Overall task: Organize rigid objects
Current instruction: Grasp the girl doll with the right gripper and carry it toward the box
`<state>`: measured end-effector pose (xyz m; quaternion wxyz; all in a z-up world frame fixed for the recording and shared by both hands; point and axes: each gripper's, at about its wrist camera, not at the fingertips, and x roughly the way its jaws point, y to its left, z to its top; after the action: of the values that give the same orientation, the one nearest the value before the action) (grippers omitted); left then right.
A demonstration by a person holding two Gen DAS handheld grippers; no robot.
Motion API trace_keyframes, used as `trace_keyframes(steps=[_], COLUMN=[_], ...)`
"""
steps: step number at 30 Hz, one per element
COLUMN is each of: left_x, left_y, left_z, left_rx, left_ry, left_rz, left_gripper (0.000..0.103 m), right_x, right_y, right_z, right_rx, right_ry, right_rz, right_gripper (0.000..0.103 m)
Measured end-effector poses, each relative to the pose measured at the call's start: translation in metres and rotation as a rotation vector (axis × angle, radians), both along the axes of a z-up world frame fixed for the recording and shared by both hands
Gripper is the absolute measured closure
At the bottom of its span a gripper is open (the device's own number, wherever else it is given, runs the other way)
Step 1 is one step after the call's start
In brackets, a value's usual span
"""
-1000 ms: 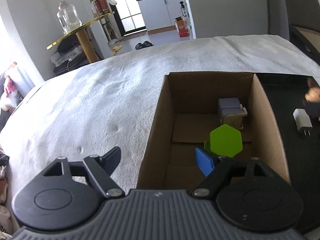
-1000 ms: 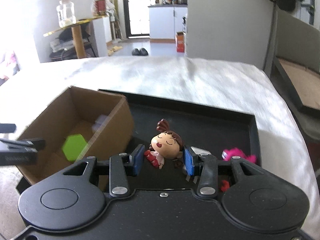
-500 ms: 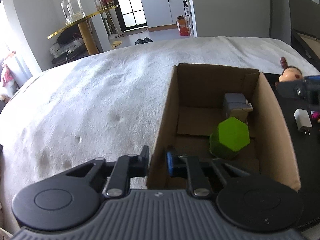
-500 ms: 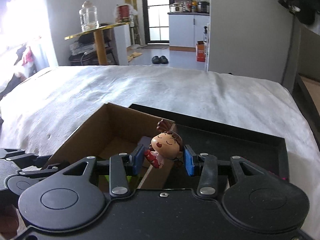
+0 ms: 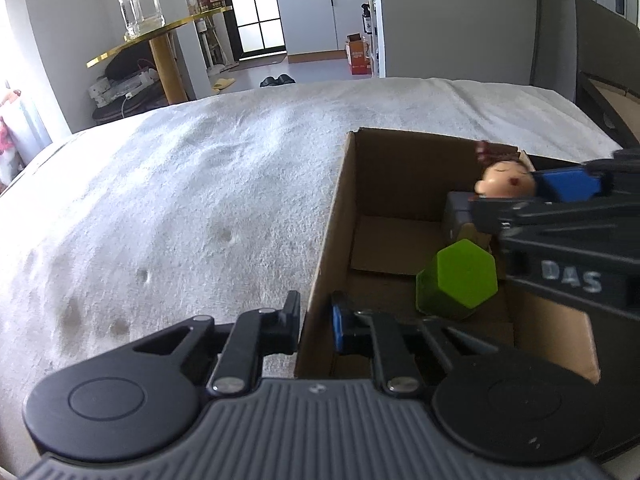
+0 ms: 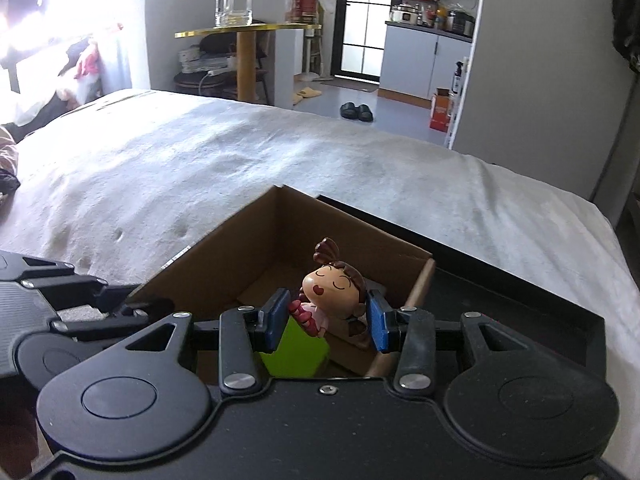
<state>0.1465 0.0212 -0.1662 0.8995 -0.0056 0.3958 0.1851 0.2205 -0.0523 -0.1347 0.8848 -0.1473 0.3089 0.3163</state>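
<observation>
A brown cardboard box (image 5: 332, 216) stands on the white bed cover. My left gripper (image 5: 316, 322) is shut on the box's near left wall, one finger outside and one inside. My right gripper (image 6: 326, 320) is shut on a small girl figurine (image 6: 332, 292) with brown hair and holds it above the open box (image 6: 224, 268). The figurine (image 5: 506, 180) also shows in the left wrist view, over the box's right side. Inside the box lie a green hexagonal block (image 5: 460, 276) and a grey-and-tan object (image 5: 460, 216), partly hidden by the right gripper.
A black tray (image 6: 520, 280) lies right of the box on the bed. The white bed cover (image 5: 180, 200) spreads to the left and behind. A gold side table (image 6: 244, 36) with a glass jar stands beyond the bed.
My right gripper has carried the figurine from over the black tray to above the inside of the box. My left gripper closed on the box's left wall and holds it.
</observation>
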Motion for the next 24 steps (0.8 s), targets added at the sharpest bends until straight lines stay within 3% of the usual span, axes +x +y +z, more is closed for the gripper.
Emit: trace_keyframes(steps=[9,12,22,24], left_x=[0.001,0.0,0.004,0.007], left_y=[0.006,0.007,0.002,-0.001], left_z=[-0.001,-0.002,0.004,0.005], left_rx=[-0.036,-0.039,-0.009,0.009], left_ry=[-0.002,0.0,0.01,0.023], left_rz=[-0.006,-0.006,-0.001,-0.007], left_gripper=[0.088,0.088,0.087,0.081], right_x=[0.008,0.006,0.004,0.002], right_y=[0.024,0.026,-0.01,-0.021], right_z=[-0.009,-0.007,0.0,0.003], right_rx=[-0.009,-0.024,0.012,0.023], right_ry=[0.003,-0.028,-0.012,-0.015], right_rz=[0.036,0.049,-0.048,-0.072], right_gripper=[0.061,0.055,0.047,0.044])
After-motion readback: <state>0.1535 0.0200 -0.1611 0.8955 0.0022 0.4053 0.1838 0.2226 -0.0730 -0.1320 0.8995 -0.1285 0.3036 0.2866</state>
